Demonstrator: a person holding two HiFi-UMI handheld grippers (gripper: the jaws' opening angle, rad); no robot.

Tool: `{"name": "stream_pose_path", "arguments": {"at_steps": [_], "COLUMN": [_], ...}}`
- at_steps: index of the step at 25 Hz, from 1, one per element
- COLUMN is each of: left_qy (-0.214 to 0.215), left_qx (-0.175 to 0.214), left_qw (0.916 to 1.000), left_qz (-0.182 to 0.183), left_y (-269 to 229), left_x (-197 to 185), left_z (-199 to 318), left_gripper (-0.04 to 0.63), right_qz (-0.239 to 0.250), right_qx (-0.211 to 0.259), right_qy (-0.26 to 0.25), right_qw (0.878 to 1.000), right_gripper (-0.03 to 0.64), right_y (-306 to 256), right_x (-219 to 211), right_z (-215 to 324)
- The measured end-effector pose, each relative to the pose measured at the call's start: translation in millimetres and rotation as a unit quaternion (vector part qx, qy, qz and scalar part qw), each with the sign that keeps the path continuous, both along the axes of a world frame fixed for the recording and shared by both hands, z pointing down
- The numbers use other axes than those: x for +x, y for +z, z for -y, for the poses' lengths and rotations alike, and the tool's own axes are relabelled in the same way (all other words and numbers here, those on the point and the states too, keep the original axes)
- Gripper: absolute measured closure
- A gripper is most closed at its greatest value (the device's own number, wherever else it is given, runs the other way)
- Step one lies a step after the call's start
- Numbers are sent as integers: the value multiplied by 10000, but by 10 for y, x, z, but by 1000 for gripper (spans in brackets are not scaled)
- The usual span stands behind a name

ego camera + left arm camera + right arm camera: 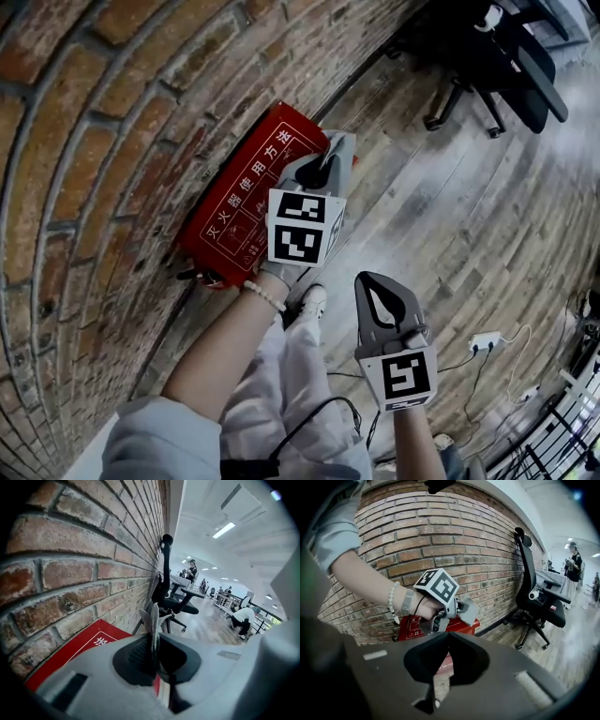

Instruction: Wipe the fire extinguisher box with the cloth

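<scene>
While the left gripper (154,641) has its jaws pressed together on a thin grey cloth (153,618), whose edge sticks up between them, the right gripper (447,637) has its jaws closed on nothing and hangs well apart from the wall. The cloth-bearing tip sits over the end of the red fire extinguisher box (239,202), which lies against the brick wall (84,141). A black office chair (497,56) stands beyond on the wooden floor (450,225).
</scene>
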State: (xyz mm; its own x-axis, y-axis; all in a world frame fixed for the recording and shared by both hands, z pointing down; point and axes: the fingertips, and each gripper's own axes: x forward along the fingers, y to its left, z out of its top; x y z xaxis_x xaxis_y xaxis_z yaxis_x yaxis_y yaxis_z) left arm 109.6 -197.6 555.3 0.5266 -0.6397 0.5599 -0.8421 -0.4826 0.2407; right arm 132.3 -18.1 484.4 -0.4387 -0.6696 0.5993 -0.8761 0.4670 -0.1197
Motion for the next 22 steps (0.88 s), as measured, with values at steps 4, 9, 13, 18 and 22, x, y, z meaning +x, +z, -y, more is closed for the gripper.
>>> {"name": "stream_pose_path", "arguments": {"at_steps": [4, 9, 13, 18, 22], "left_qy": [120, 114, 111, 157, 212], "left_qx": [-121, -336, -403, -359, -329], "left_qw": [9995, 9969, 9919, 9904, 9900], "left_qz": [271, 701, 1199, 1322, 1354], "left_y": [177, 426, 561, 576, 580], "left_x": [106, 65, -23, -3, -5], "left_z": [48, 87, 98, 110, 110], "left_gripper": [583, 583, 583, 583, 583], "right_qz": [24, 19, 28, 33, 49], "right_qx": [-61, -96, -88, -82, -93], "right_qy": [58, 70, 91, 88, 89], "right_qw": [10000, 9999, 9999, 9999, 9999], "right_gripper": [606, 606, 606, 606, 606], "right_y": [60, 112, 105, 97, 97], "right_x": [41, 61, 61, 57, 27], "right_z": [4, 17, 27, 53, 56]}}
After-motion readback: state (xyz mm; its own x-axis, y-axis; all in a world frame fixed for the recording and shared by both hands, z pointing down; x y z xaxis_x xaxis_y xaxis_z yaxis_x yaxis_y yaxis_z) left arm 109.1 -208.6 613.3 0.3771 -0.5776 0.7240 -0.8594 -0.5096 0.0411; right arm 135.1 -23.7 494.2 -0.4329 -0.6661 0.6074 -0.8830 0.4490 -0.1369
